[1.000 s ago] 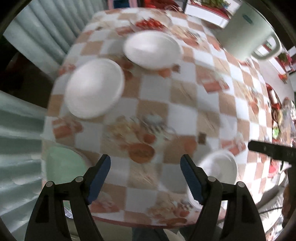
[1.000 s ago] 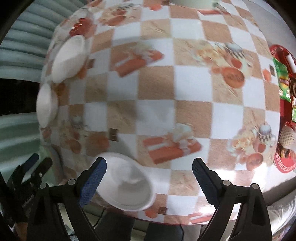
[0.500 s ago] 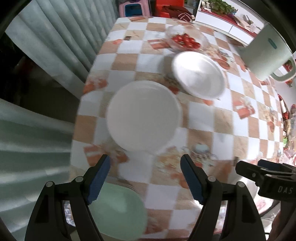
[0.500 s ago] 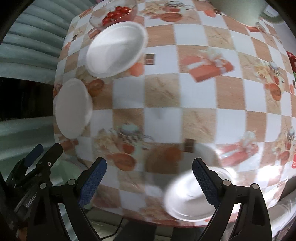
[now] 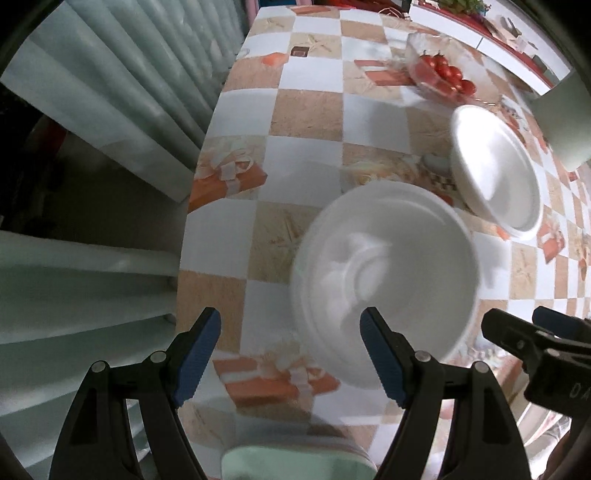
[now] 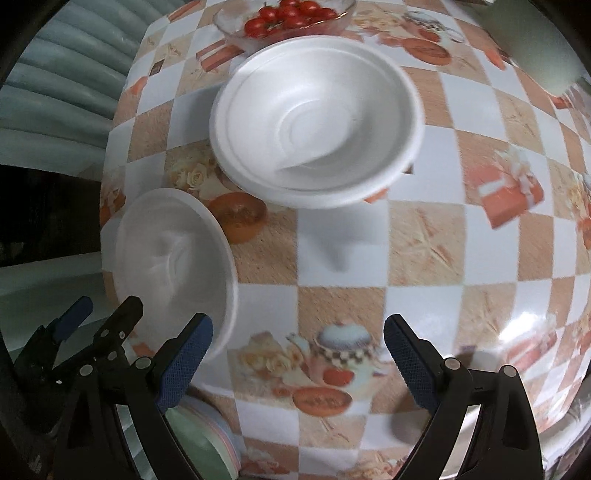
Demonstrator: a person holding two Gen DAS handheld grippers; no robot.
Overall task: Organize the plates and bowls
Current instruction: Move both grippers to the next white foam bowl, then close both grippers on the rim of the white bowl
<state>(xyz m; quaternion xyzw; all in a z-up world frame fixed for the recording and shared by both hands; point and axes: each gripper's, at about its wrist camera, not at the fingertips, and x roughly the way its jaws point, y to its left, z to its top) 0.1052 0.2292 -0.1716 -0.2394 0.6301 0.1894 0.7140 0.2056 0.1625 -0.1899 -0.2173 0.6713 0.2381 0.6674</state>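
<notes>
Two white foam bowls sit on the checked tablecloth. The near bowl (image 5: 388, 266) lies just ahead of my left gripper (image 5: 290, 354), whose right finger overlaps its near rim; the jaws are open and empty. It also shows in the right wrist view (image 6: 173, 266). The far bowl (image 5: 495, 170) shows large in the right wrist view (image 6: 317, 125), well ahead of my open, empty right gripper (image 6: 297, 363). A stack of pale green plates (image 5: 295, 461) sits at the near table edge, also seen in the right wrist view (image 6: 199, 439).
A glass bowl of cherry tomatoes (image 6: 284, 18) stands behind the far bowl. A pale green kettle (image 5: 565, 122) stands at the right. The table edge (image 5: 188, 206) drops off on the left beside grey curtains (image 5: 110, 92). The right gripper shows at the left view's right edge (image 5: 535, 350).
Both grippers have moved forward and left over the table. The two white bowls are now much closer. The small white bowl near the front edge has left both views.
</notes>
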